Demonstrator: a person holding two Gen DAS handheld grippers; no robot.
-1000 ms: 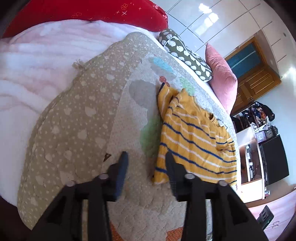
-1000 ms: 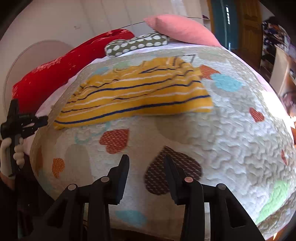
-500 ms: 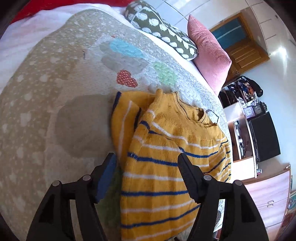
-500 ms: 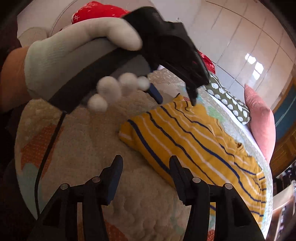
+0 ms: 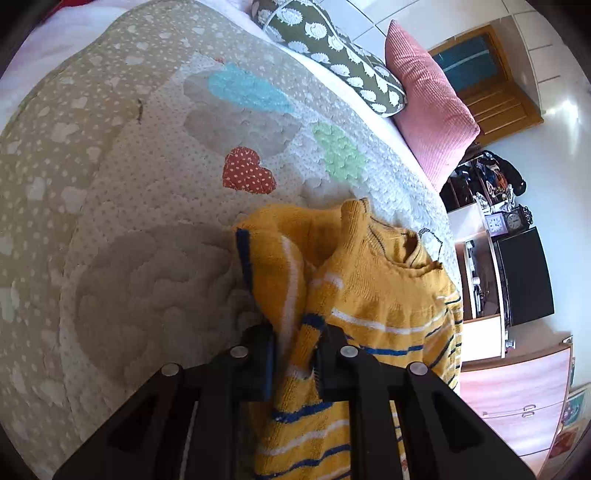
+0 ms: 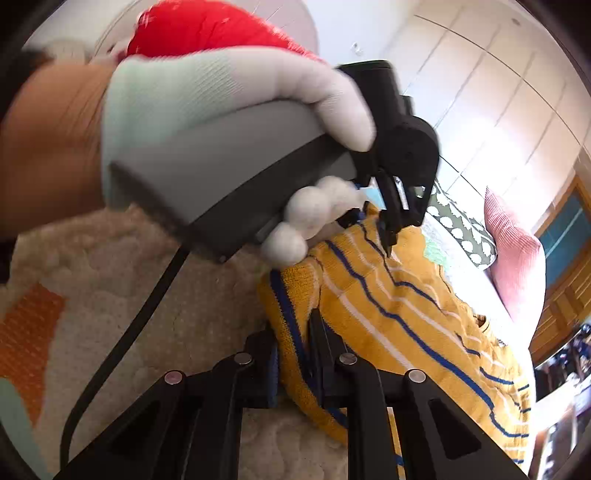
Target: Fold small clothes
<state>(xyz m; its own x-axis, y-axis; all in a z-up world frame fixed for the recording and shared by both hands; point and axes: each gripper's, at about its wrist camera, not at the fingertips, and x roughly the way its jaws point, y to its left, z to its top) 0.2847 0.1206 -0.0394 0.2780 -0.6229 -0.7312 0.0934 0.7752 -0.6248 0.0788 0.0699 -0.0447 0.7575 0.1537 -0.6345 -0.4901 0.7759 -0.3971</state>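
- My left hand-held gripper, black, two-fingered, points down at a slant onto the bed; jaws closing, narrow, with a bunched fold of the mustard-yellow knitted sweater with blue and white stripes pinched between the pads.
- My right hand-held gripper is also angled down; jaws closing, narrow, clamped on the sweater's blue-trimmed edge, fabric wedged between both pads.
- Sweater lies on the cream quilted bedspread with coloured heart patches; neck opening faces away in the left wrist view, one part is folded and rumpled up by the left grip.
- In the right wrist view my left hand in a white knit glove is seen close up, wrapped round the grey handle, fingertips curled underneath, bare wrist behind it; picture is blurred there.
- That same view shows the left tool's tip down on the sweater, just beyond my right grip; a black cable hangs from its handle.
- At the far edge of the bed: olive cushion with white pattern beside a pink ribbed cushion, touching.
- Red pillow behind my gloved hand.
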